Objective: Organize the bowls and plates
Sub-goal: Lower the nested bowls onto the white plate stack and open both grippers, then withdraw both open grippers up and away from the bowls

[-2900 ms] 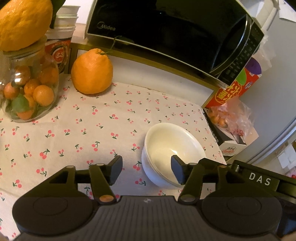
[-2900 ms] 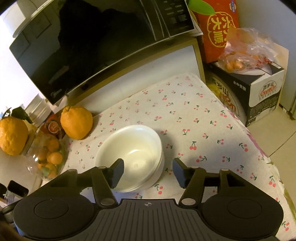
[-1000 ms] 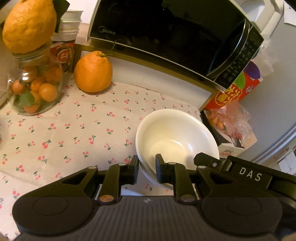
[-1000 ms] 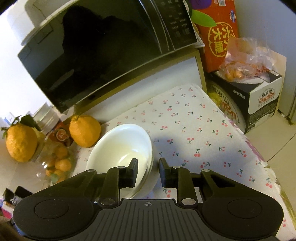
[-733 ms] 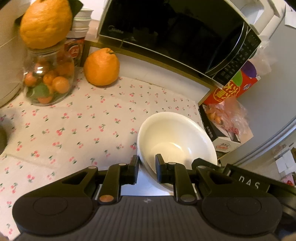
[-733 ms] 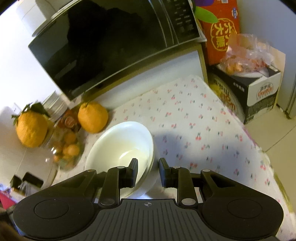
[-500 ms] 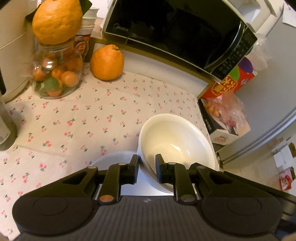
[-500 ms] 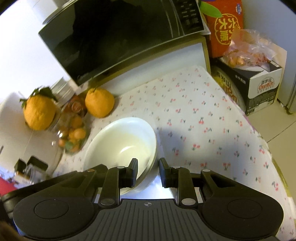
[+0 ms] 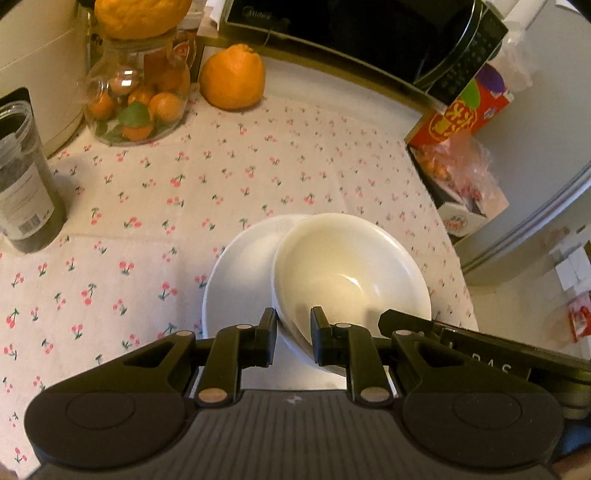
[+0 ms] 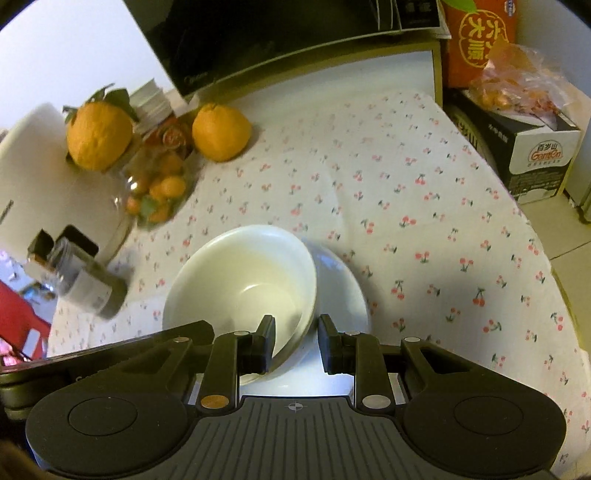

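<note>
Left wrist view first: over at the left edge of the cherry-print tablecloth (image 9: 229,177) there's a dark jar with a label (image 9: 22,184), then toward the back left corner a glass jar of small oranges (image 9: 136,99) with one big orange (image 9: 142,16) sitting on its lid. Another big orange (image 9: 232,75) sits on the cloth just beside that jar, right under the black microwave (image 9: 369,33) along the back edge. Nearer the front edge is a white plate (image 9: 240,280) lying flat, and the white bowl (image 9: 351,273) is above its right part, tilted. The left gripper (image 9: 293,339) is clamped on the bowl's near-left rim, one finger outside the wall and one inside. Off the right edge of the table there's a red and orange box (image 9: 461,110) and a bag of fruit (image 9: 458,170) on a carton. From the right wrist view it's the same deal mirrored: the bowl (image 10: 243,284) takes up the left-middle, the plate (image 10: 343,291) peeks out from under its right side, and the right gripper (image 10: 297,343) is pinching the bowl's near-right rim, left finger inside, right finger outside. So both tools are gripping the one bowl, opposite sides. Can't tell whether the bowl's bottom actually touches the plate or hangs just over it.
</note>
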`<state>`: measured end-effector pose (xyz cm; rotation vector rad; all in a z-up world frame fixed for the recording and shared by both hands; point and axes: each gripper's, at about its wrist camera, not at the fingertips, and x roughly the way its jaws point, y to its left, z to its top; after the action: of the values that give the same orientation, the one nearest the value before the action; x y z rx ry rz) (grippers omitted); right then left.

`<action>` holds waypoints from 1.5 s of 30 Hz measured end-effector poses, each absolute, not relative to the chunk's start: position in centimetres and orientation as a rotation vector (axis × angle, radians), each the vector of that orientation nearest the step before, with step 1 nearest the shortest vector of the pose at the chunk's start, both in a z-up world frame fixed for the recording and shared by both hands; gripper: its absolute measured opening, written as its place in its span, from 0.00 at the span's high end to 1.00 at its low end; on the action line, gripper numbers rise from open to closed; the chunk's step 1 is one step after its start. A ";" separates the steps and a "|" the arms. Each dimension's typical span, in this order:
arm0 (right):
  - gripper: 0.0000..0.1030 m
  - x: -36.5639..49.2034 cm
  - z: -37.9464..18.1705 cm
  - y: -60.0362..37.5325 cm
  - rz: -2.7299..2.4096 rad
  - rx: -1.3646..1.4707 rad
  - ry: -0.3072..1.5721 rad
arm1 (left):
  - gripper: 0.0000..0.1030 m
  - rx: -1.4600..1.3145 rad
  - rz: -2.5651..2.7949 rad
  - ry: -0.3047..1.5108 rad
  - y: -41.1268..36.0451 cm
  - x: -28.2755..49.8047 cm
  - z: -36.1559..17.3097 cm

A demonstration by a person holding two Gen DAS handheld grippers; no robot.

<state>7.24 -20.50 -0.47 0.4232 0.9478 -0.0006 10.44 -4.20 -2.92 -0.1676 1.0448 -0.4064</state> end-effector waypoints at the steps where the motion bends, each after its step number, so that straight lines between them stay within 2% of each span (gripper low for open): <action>1: 0.76 7.2 -0.6 -20.4 0.002 0.420 0.950 | 0.84 -0.162 -0.406 1.048 -4.1 10.4 -3.0; 15: 0.75 7.6 -1.7 -19.7 -0.005 0.371 0.958 | 0.80 -0.094 -0.441 1.008 -4.7 9.8 -3.1; 18: 0.73 7.7 -1.9 -19.7 0.000 0.379 0.956 | 0.73 -0.071 -0.446 1.004 -5.1 9.7 -3.3; 22: 0.69 8.0 -1.9 -20.3 -0.002 0.423 0.979 | 0.69 -0.052 -0.435 0.992 -5.2 9.6 -3.1; 27: 0.56 8.1 -1.4 -21.6 -0.001 0.491 0.979 | 0.44 -0.072 -0.429 0.972 -4.4 9.7 -2.3; 30: 0.38 7.9 -0.5 -22.8 0.011 0.552 0.956 | 0.31 -0.093 -0.441 0.965 -4.0 9.7 -1.5; 36: 0.31 7.1 0.7 -25.5 -0.042 0.630 0.922 | 0.12 -0.044 -0.435 0.920 -3.6 8.0 0.0; 43: 0.27 4.6 1.1 -26.2 -0.054 0.619 0.930 | 0.01 -0.003 -0.374 0.891 -2.8 5.3 0.7; 45: 0.24 3.7 1.4 -25.9 -0.045 0.602 0.931 | 0.01 0.020 -0.346 0.872 -2.7 4.4 0.9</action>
<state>3.65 -25.90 1.36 0.6018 0.9311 -0.0451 4.44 -2.69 0.85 0.0196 0.8719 -0.3462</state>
